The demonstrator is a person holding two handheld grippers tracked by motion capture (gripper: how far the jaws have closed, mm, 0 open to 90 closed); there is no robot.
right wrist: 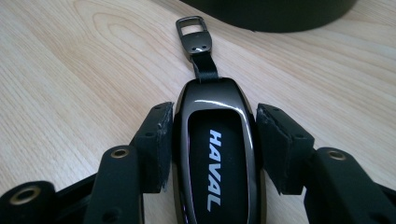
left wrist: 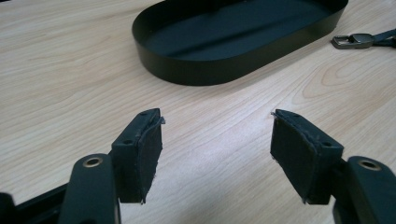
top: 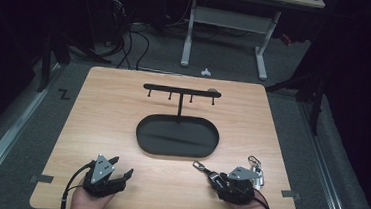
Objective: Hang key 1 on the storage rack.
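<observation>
A black key fob (right wrist: 215, 154) marked HAVAL lies flat on the wooden table, its strap and metal clasp (right wrist: 195, 35) pointing toward the black oval tray (top: 142, 133). My right gripper (right wrist: 215, 112) is shut on the fob, with a pad against each long side. In the high view this gripper (top: 220, 181) sits near the table's front right, and the clasp (top: 199, 164) sticks out ahead of it. My left gripper (top: 122, 165) rests at the front left, open with nothing between its pads (left wrist: 144, 149). A hook bar (top: 181, 90) rises on a post from the tray.
A bunch of metal keys on a ring (top: 255, 171) lies just right of my right gripper. The tray's wall (left wrist: 201, 70) stands ahead of the left gripper, with the fob's clasp (left wrist: 355, 40) off to its right. A white desk frame (top: 227, 22) stands beyond the table.
</observation>
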